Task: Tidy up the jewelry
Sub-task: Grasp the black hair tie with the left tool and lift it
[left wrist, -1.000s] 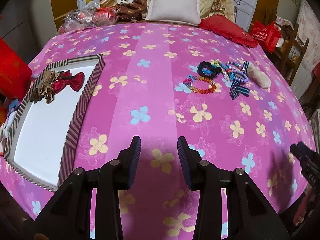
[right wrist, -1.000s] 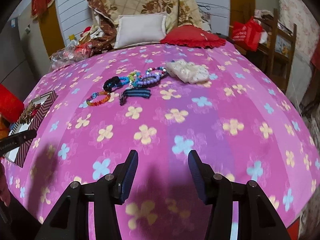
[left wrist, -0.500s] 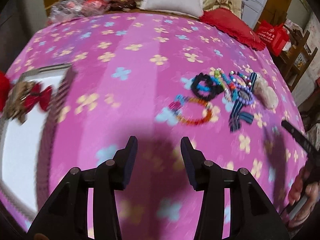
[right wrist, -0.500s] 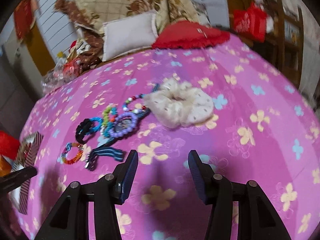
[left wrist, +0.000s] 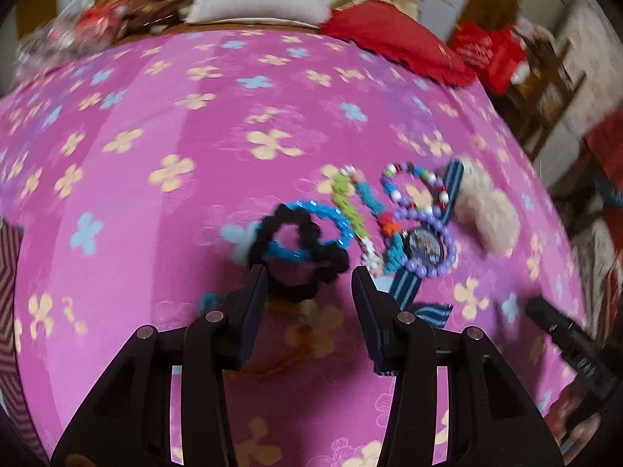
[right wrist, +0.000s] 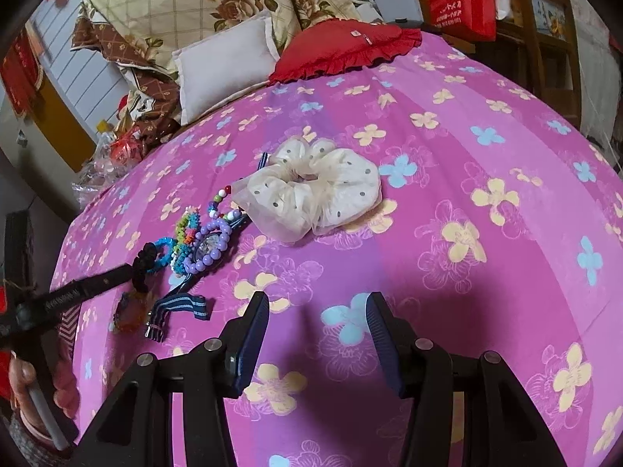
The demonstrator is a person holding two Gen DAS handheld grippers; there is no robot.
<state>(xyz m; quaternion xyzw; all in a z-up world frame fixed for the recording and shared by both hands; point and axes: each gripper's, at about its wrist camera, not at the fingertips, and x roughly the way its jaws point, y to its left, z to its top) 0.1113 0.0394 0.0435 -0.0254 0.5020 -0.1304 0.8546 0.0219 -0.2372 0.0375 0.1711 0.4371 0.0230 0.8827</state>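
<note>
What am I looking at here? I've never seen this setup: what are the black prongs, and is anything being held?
No robot: a person carries a hand-held gripper in each hand, each with a fisheye camera looking along its two fingers. The left hand-held gripper is open, straddling a black scrunchie without closing on it. The right hand-held gripper is open over the pink flowered bedspread, holding nothing. Also lying there: a purple bead bracelet, a striped ribbon and a cream dotted scrunchie.

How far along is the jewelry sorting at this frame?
Nothing looks sorted yet. The black scrunchie, purple bead bracelet and cream scrunchie lie clustered on the bedspread. The open left gripper is nearest the black scrunchie; the right gripper is open, empty.
</note>
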